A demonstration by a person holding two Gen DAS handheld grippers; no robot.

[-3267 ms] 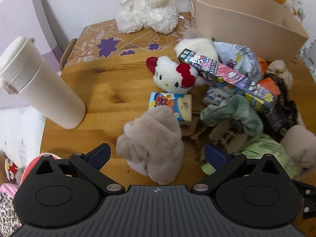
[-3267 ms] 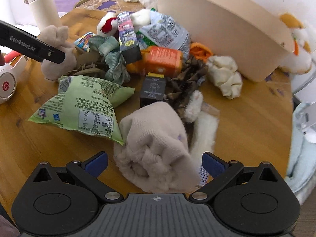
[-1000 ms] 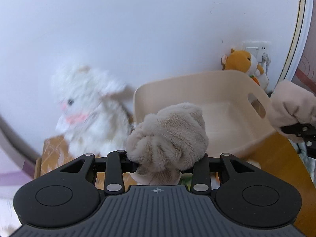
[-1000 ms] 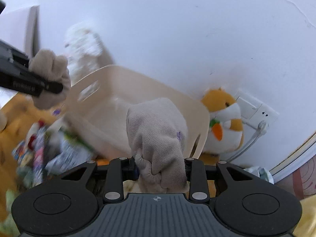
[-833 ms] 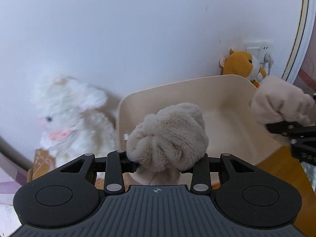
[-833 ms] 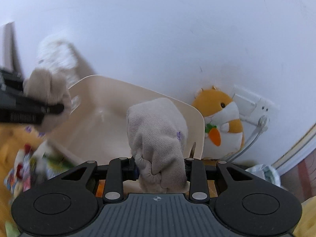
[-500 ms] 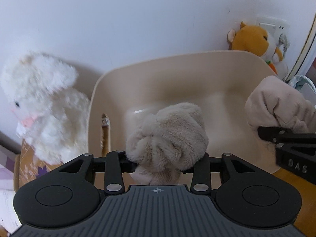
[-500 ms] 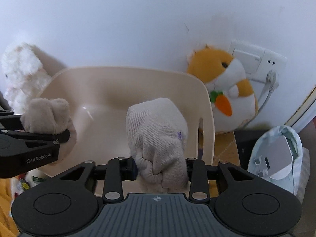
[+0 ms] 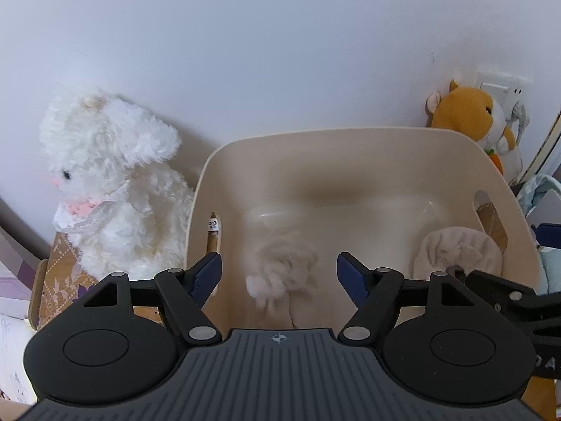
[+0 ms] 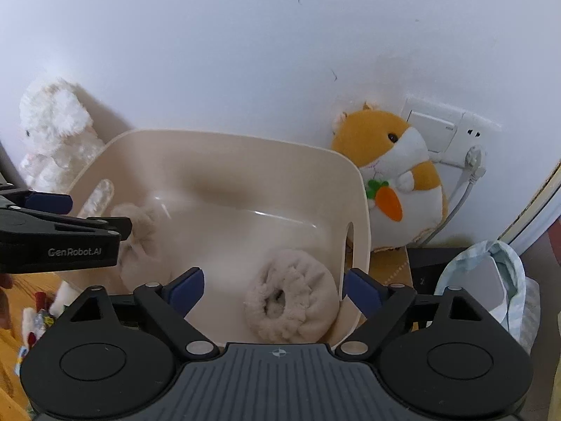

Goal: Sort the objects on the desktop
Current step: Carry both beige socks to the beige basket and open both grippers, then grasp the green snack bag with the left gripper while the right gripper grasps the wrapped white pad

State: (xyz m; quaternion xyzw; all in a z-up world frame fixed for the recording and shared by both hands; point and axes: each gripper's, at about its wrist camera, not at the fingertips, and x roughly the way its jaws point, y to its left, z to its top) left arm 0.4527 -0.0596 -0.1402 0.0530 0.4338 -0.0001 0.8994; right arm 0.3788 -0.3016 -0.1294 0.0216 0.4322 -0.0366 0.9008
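Observation:
A beige plastic bin [image 9: 350,140] stands against the white wall. My left gripper [image 9: 279,272] is open above the bin's near edge, with a fluffy taupe plush [image 9: 280,273] blurred below it inside the bin. My right gripper [image 10: 273,287] is open above the bin's right end [image 10: 361,189]. A rolled beige fleece sock [image 10: 292,301] lies in the bin under it; it also shows in the left wrist view [image 9: 455,258]. The taupe plush [image 10: 140,231] shows at the bin's left in the right wrist view.
A white plush rabbit [image 9: 105,189] sits left of the bin. An orange hamster plush [image 10: 392,182] sits right of it by a wall socket [image 10: 452,133]. A pale blue bag [image 10: 491,280] is at far right. Clutter on the wooden table [image 10: 14,351] shows at lower left.
Both grippers have opened over the bin. The taupe plush and the beige sock have left the fingers and dropped into the bin.

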